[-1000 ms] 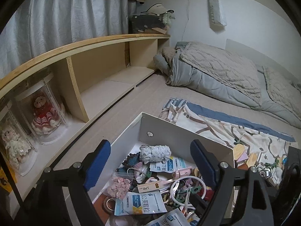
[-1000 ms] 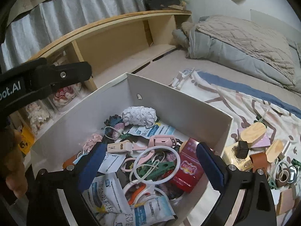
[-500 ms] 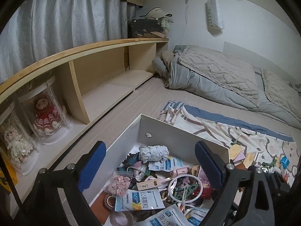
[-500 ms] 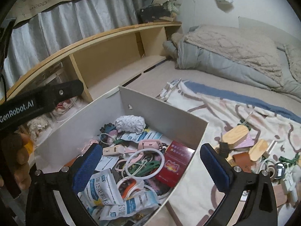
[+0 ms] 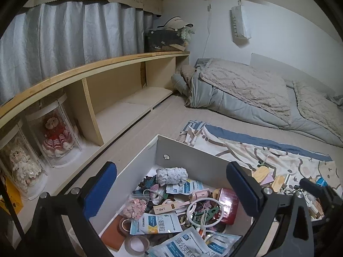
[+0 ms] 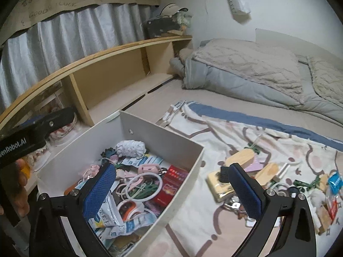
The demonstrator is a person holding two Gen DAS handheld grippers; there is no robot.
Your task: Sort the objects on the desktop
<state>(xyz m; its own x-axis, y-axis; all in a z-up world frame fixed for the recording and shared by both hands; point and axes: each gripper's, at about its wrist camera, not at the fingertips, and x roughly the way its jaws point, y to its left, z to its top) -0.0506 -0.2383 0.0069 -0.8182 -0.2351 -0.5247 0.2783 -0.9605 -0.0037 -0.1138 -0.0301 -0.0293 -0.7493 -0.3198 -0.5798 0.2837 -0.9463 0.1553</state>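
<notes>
Left gripper point(image 5: 171, 189) hangs over the white box point(image 5: 193, 162), fingers point(image 5: 99, 189) spread wide w/ nothing between them; its jaws have just been opening. Right gripper point(image 6: 171, 190) also has fingers spread, empty, straddling the box's right wall point(image 6: 178, 194) and the patterned cloth point(image 6: 214, 132).

Box sits on the bed point(image 5: 150, 126) beside a low wooden shelf point(image 5: 120, 105). Inside: jumble of small stuff, e.g. a white wound bundle point(image 5: 171, 175) at the back, blue-and-white sachets point(image 5: 156, 222), a white ring point(image 6: 143, 185), a red packet point(image 6: 171, 184), tape roll point(image 5: 137, 244) at the front, bag of pink bits point(image 5: 135, 206).

More loose items lie on the cloth right of the box: wooden pieces point(image 6: 240, 158), a yellow block w/ a black brush point(image 6: 223, 182), blue packet point(image 6: 335, 182). Too small to tell the rest.

Dolls in clear cases point(image 5: 55, 132) stand on the shelf. Grey duvet point(image 5: 246, 92) bunched at the far end of the bed.
</notes>
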